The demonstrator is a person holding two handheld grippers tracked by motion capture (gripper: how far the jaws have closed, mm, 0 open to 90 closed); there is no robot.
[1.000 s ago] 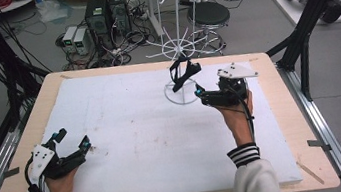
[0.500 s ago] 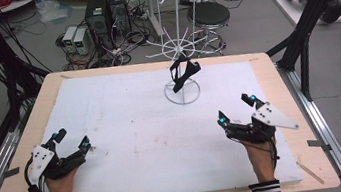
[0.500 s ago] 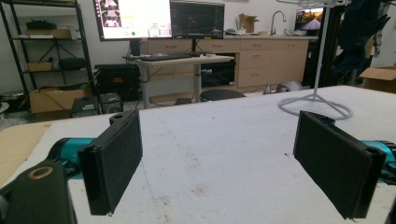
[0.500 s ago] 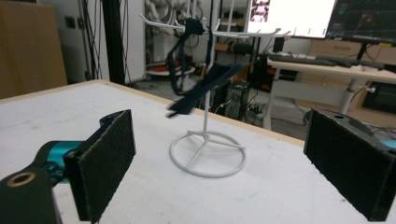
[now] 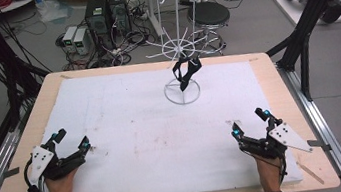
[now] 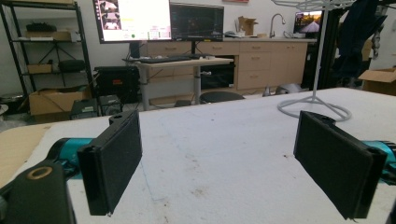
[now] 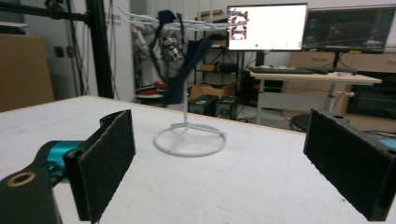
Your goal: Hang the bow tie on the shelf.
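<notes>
Both the left gripper (image 5: 71, 141) and right gripper (image 5: 248, 122) gape wide, empty, the right one now drawn back lower right from the black cloth (image 5: 185, 71) on the wire rack (image 5: 176, 49)

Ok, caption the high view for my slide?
Both grippers, left and right, rest open at the near table edge; black cloth hangs on white wire rack.

From where I steer, the white pad (image 5: 128, 132) lies bare between my two grippers, free passage across. The one obstacle is the wire rack (image 5: 182, 91) at twelve o'clock, a dark cloth (image 5: 186, 71) hanging from it.
</notes>
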